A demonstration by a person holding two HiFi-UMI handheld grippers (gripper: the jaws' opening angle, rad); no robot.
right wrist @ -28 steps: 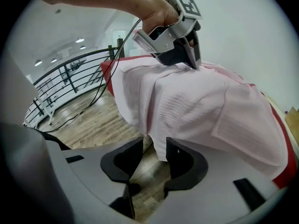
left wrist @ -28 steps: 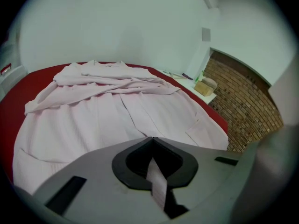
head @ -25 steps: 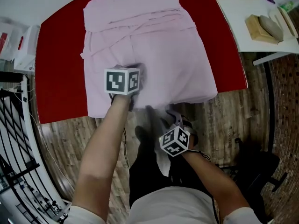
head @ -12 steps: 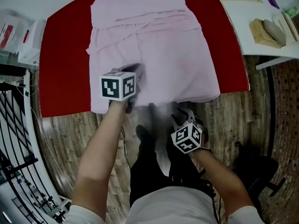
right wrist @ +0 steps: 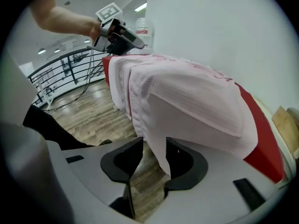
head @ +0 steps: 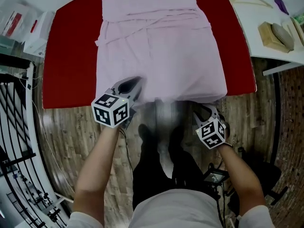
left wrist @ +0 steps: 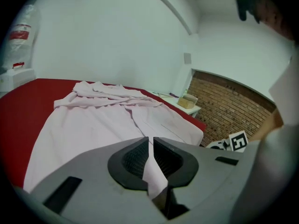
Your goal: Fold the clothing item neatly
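Limp, light pale-pink fabric garment drapes off red tabletop; left gripper pinches near hem, right gripper spread around hanging hem corner, likely best hold.

Pale pink garment, finely ribbed, across a deep red table. Beneath, brown wood-plank floor. Black-and-white square markers on the cubes of the left gripper and right gripper; grey bodies, black ridged pads. Black trousers, whitish shirt. Black railing at left; white side table with tan block; reddish-brown brick wall under white walls.
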